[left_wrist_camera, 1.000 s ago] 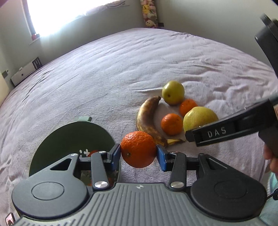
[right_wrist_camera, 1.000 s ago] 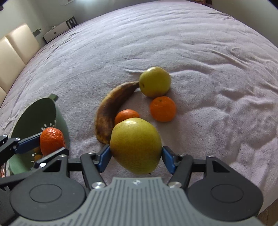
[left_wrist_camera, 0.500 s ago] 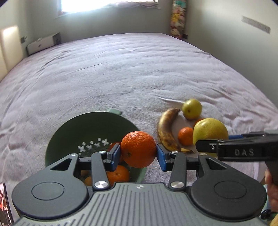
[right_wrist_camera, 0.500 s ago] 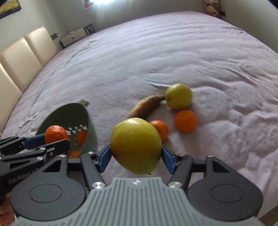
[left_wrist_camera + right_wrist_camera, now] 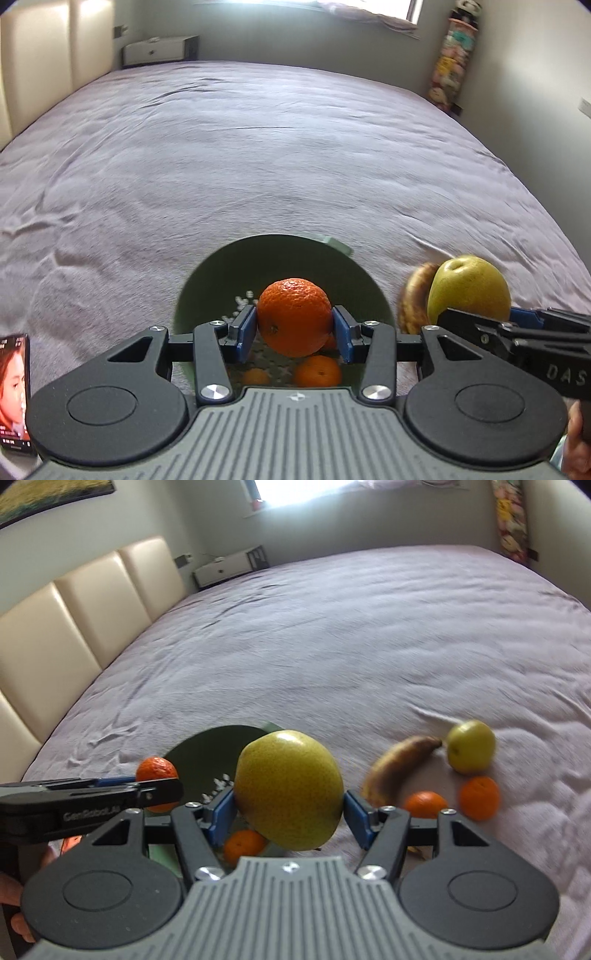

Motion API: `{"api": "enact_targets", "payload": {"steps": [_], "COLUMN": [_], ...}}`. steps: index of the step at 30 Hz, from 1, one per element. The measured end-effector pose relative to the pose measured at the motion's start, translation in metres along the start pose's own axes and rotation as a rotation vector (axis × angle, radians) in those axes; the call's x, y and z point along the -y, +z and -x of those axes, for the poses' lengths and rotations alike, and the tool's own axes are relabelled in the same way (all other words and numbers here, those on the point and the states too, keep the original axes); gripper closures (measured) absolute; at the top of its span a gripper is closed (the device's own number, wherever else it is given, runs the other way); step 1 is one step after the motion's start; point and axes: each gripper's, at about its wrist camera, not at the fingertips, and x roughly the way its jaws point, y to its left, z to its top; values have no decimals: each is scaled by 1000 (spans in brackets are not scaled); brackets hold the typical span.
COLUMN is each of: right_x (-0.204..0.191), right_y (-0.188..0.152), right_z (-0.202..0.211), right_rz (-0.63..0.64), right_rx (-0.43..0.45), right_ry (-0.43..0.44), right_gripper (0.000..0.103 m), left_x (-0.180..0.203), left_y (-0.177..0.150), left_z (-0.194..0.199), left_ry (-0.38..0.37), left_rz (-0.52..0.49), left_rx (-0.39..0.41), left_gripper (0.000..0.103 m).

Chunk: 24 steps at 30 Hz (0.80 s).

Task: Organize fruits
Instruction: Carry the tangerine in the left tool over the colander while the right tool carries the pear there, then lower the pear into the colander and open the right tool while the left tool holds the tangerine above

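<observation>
An orange (image 5: 294, 317) is held clamped between the blue pads of the left gripper (image 5: 294, 328), now directly above the green colander (image 5: 207, 291); a second ago it was carried over the bedspread beside the rim, so the load has been brought over its target. At least two smaller oranges (image 5: 318, 371) are seen already lying on the perforated bottom below. A release here is judged to be the next step, with a short drop onto the fruit beneath.

To the right, a large yellow-green pear (image 5: 289, 788) is gripped at its widest part by the right gripper (image 5: 289, 808), the jaws spread wide around it. It has been swung from above the loose pile toward the colander and is now hung near its right-hand rim, seemingly waiting its turn.

Farther out on the purple bedspread (image 5: 369, 646), four pieces are left unsorted: a browned banana (image 5: 399, 766), two small oranges (image 5: 424, 804), and a green apple (image 5: 470, 746) touching the banana's tip. A phone (image 5: 13, 391) is seen at the left edge.
</observation>
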Motion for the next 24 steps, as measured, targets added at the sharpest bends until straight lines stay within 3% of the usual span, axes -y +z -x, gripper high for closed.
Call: {"api": "enact_targets", "payload": {"steps": [15,24], "right_x": [-48,-49], "right_y": [-1,-7], "right_z": [-51,-81], "right_rz": [209,271], "right_rx": [-57,-101], "right_ry": [41,27], "right_gripper": [43,43], "left_x": [-39,-46], "left_y": [2,-2], "left_z": [-31,-50], "left_ry": [34,25], "left_rz": [84,115], "left_rx": [-61,-111], "left_gripper": [53,53]}}
